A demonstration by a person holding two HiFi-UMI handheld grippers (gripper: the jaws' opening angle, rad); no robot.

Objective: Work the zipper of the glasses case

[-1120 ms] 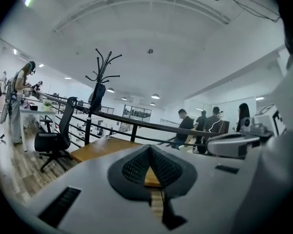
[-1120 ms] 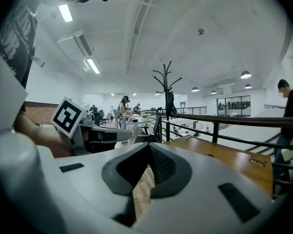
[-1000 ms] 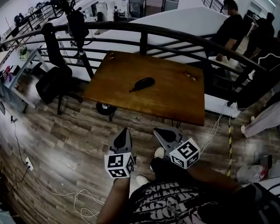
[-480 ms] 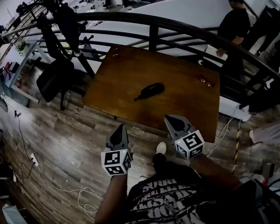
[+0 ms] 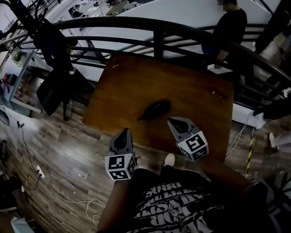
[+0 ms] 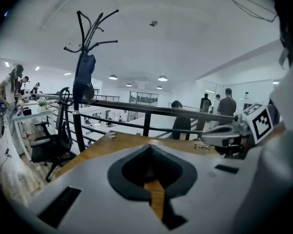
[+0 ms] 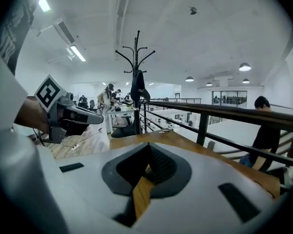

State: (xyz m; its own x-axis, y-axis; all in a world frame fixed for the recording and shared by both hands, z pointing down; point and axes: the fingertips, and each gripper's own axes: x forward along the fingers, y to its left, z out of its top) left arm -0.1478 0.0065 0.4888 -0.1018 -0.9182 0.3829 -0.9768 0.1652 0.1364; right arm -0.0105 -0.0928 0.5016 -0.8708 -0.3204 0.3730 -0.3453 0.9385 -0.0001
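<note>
Your left gripper (image 5: 123, 135) and right gripper (image 5: 176, 124) are both pressed together, holding nothing. The case (image 5: 155, 109) lies on the table (image 5: 199, 89) ahead, between them. Its long axis slants from near-left to far-right, and your right gripper is nearer.

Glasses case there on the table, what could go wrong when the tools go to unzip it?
Both the left tool and right tool are shut and short of the glasses case; arriving shut, they could just shove it. It lies loose on the smooth wooden table, so a tug with nothing pinning it might slide it.
</note>
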